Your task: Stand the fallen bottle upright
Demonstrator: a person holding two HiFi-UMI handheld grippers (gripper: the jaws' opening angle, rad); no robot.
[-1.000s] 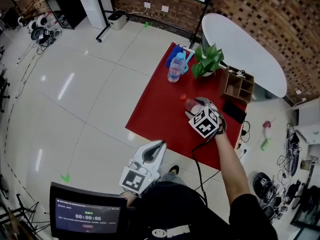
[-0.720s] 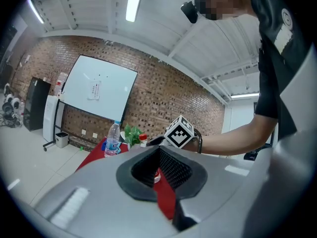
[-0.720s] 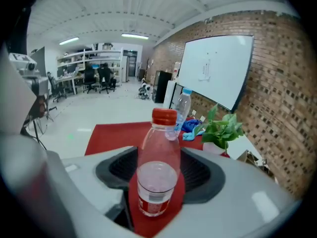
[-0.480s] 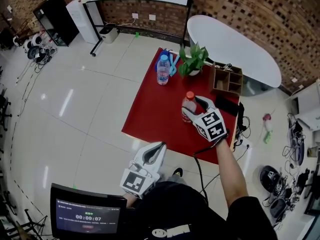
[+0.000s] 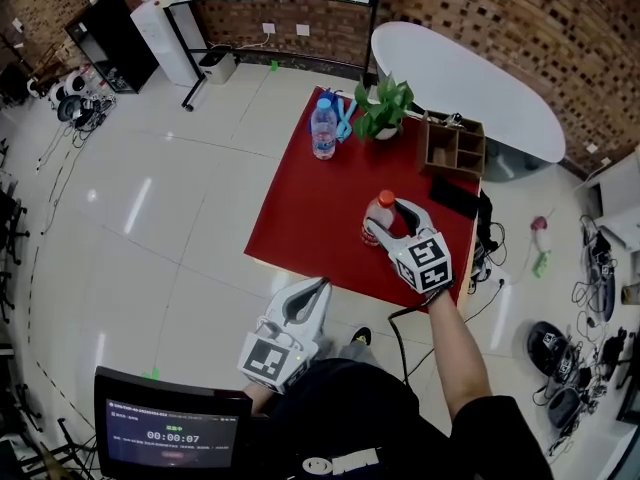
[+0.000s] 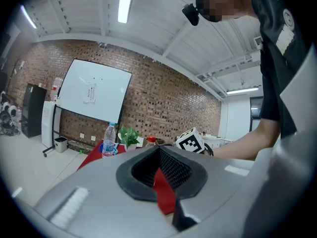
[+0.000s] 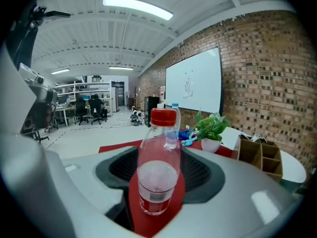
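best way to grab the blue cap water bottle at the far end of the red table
Probably take the bottle around its straight middle, at the label, with the jaws level. It stands upright, so a grip from the side suits it. Come from the near side, over the bare table, since the plant stands close beside it.

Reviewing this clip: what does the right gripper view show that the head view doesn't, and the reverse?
Only the right gripper view: the ceiling light and seated people at far desks.

Only the head view: the left gripper, held off the red surface, the timer screen, and a black slab beside the organiser.

Both: the red-capped bottle upright between the right gripper's jaws, the water bottle and the plant.
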